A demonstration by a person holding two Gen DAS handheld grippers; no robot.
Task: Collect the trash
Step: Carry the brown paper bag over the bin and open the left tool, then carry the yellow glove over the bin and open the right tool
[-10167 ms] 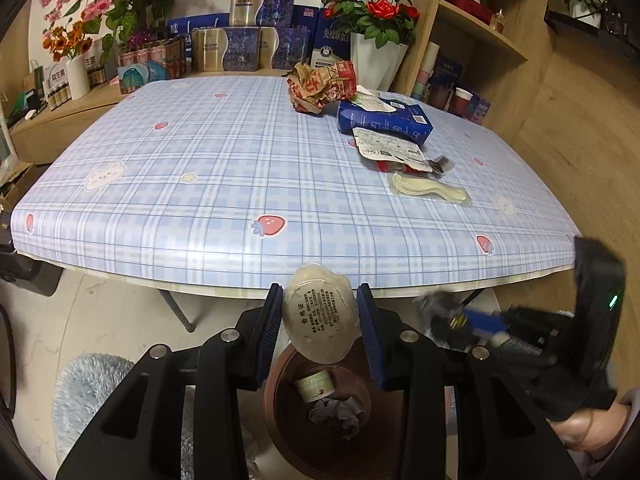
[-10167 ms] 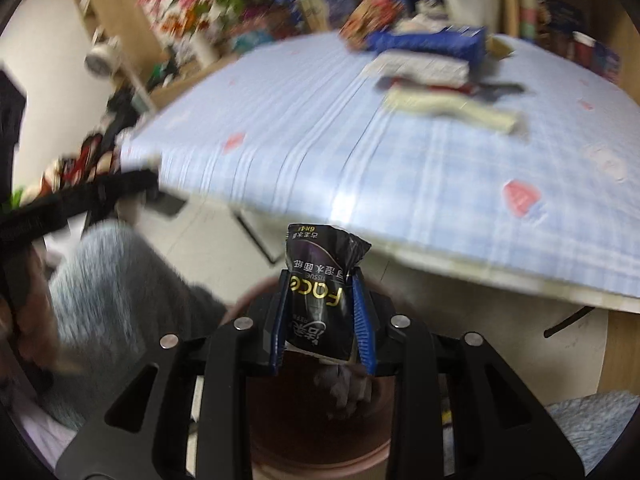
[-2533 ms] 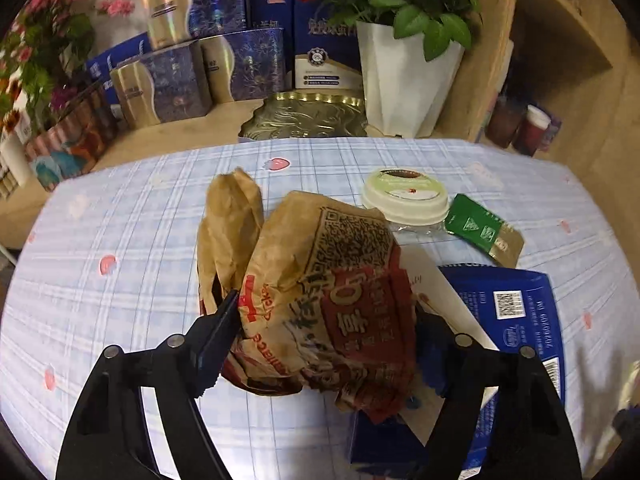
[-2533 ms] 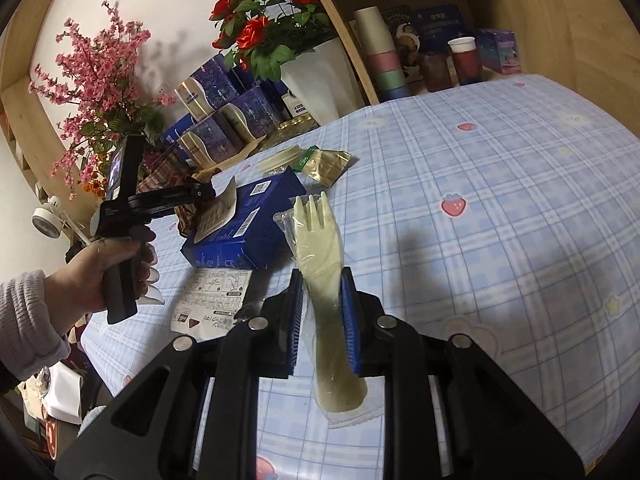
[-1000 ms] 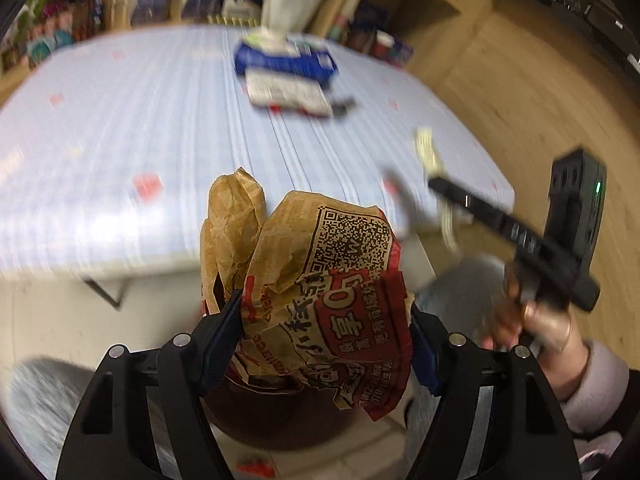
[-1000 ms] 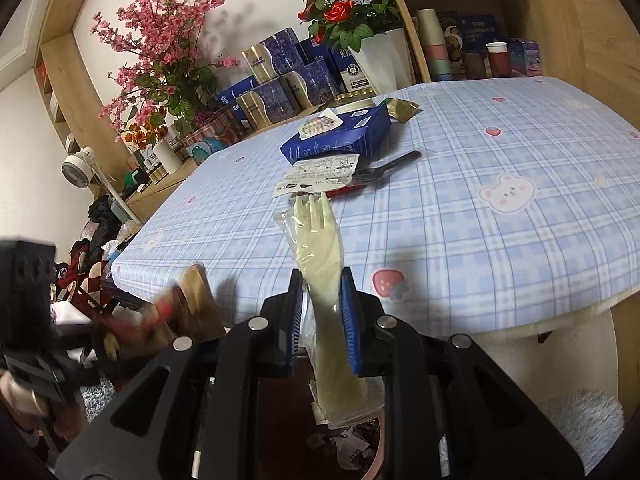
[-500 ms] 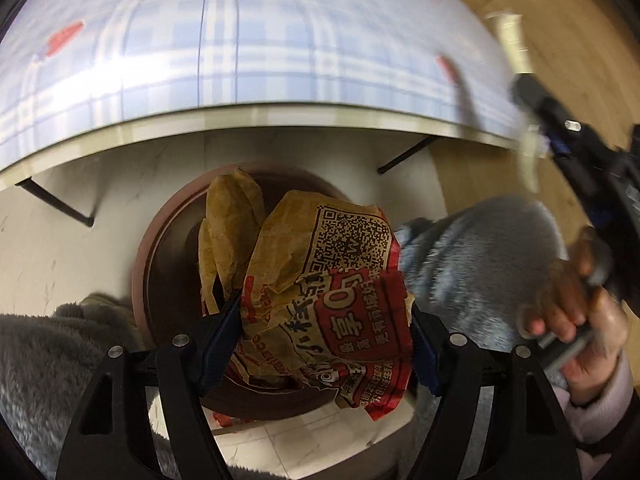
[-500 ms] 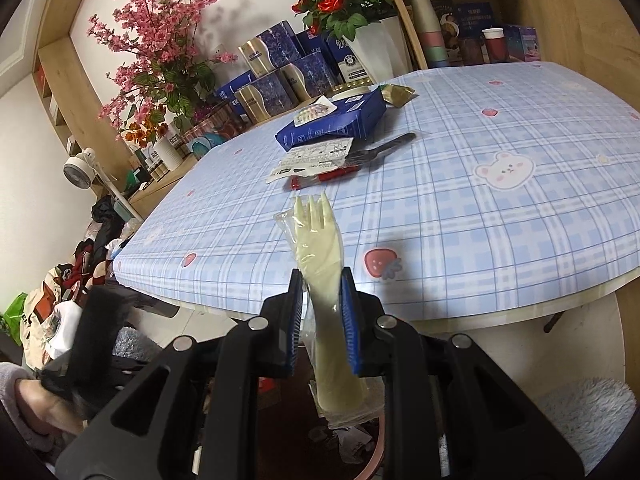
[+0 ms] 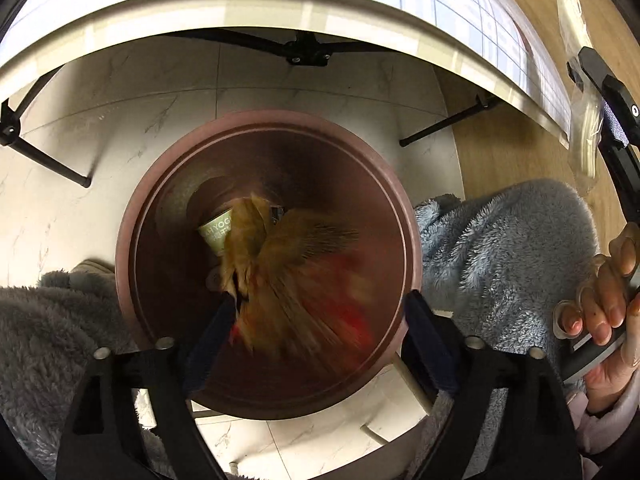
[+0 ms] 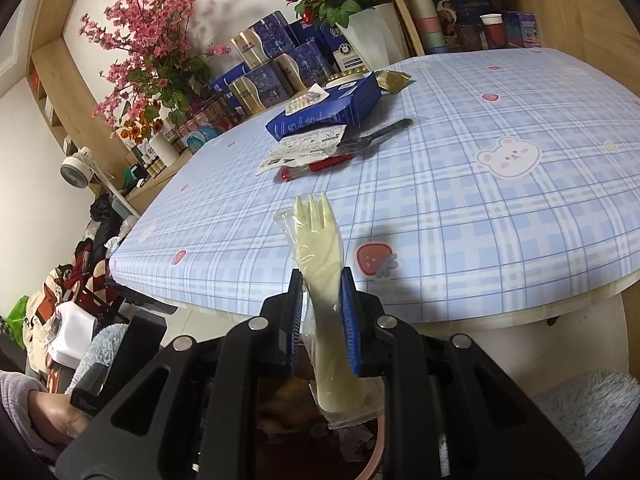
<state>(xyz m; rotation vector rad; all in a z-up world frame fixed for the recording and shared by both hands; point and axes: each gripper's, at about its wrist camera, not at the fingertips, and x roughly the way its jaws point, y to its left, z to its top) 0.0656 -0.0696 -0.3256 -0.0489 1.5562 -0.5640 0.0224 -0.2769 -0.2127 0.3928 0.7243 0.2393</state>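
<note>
Left gripper (image 9: 316,328): points steeply down over the brown round bin (image 9: 136,216), which stands on the pale tiled floor under the table edge; its jaws are opening, spread near the bin's lower rim
Paper wrapper (image 9: 296,280): a brown and red printed food wrapper, motion-blurred, between the spread pads and clear of both, inside the bin's mouth
Bin contents: a pale green cup (image 9: 216,232) lies at the bottom, partly covered by the wrapper
Right gripper (image 10: 322,300): tilted moderately downward toward the table edge, jaws clenched on the wrapped plastic fork (image 10: 316,236), whose tines stand up above the pads and whose handle hangs below them
Right hand (image 9: 604,304): fingers curled round the gripper's handle at the right of the left-wrist view, above a fluffy blue-grey garment (image 9: 500,248)
Left-wrist view only: the bin's full opening, the table's black legs, the fork and right gripper seen side-on at far right
Right-wrist view only: the tabletop with its blue plaid cloth (image 10: 460,184), bearing a blue packet (image 10: 328,112), a printed leaflet (image 10: 304,148), a red and black tool (image 10: 340,156) and a gold-green sachet (image 10: 392,79); only a sliver of the bin shows below the fingers
</note>
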